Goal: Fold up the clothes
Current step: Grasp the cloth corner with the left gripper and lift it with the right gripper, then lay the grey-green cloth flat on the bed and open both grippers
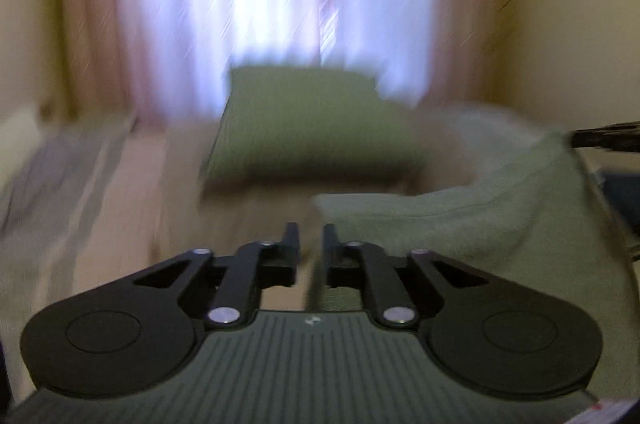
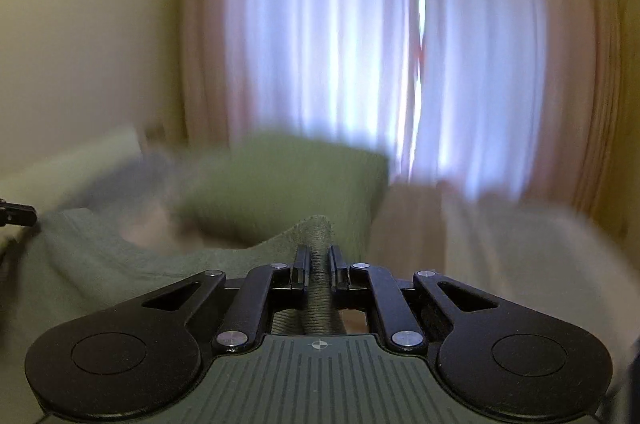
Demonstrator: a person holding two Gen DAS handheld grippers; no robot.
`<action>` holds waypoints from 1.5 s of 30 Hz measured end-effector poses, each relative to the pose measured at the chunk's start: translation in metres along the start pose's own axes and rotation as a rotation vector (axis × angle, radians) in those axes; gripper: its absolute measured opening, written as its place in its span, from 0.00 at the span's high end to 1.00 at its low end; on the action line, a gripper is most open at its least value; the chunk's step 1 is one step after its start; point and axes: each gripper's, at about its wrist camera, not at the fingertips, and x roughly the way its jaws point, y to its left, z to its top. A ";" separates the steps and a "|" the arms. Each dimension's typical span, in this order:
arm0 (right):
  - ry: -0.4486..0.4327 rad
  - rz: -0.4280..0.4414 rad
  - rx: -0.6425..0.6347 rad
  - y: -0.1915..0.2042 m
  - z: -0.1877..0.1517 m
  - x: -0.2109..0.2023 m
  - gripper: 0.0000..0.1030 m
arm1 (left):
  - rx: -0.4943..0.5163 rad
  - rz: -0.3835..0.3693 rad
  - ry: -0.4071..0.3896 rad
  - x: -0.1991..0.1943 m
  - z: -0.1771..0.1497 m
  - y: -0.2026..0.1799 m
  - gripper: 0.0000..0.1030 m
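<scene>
The right gripper (image 2: 319, 258) is clamped on a ribbed edge of a sage-green knit garment (image 2: 112, 256). In the right wrist view the fabric rises between the two black fingers at 6 o'clock and runs back under the gripper body, while the rest of the garment spreads toward 9 o'clock. The left gripper's tip shows at the frame's edge at 9 o'clock.

The left wrist view gives the other side. The left gripper (image 1: 311, 240) has a narrow gap between its jaws, and nothing sits between the pads; the beige bed surface (image 1: 132, 192) shows through the slit. The same garment (image 1: 500, 224) lies just right of those fingers and climbs toward 3 o'clock, where the dark tip of the right gripper appears at its upper corner.

Both views are smeared by motion blur. An olive-green pillow (image 1: 312, 128) lies beyond the garment at the centre, in front of a backlit pink curtain (image 1: 248, 4). Only the left view shows a grey cloth (image 1: 52, 176) at 9 o'clock, possibly another garment. Pale yellow walls (image 2: 80, 24) flank the curtain.
</scene>
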 end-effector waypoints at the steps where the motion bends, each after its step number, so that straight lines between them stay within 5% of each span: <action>1: 0.048 -0.016 0.005 -0.008 -0.019 0.030 0.91 | -0.036 0.023 0.060 0.028 -0.015 0.004 0.89; 5: 0.166 -0.001 0.042 -0.027 -0.086 0.082 0.56 | -0.103 0.061 0.188 0.078 -0.064 0.011 0.89; 12: 0.296 0.025 0.113 -0.024 -0.148 0.064 0.52 | -0.110 0.047 0.334 0.049 -0.127 0.005 0.86; 21: 0.370 0.001 0.181 0.024 -0.186 -0.061 0.51 | -0.155 0.026 0.357 -0.036 -0.164 0.016 0.79; 36: 0.344 -0.093 0.279 0.178 -0.252 -0.321 0.47 | -0.097 -0.014 0.310 -0.289 -0.228 0.013 0.69; 45: 0.408 -0.101 0.244 0.236 -0.292 -0.396 0.45 | -0.035 -0.043 0.343 -0.365 -0.277 -0.002 0.61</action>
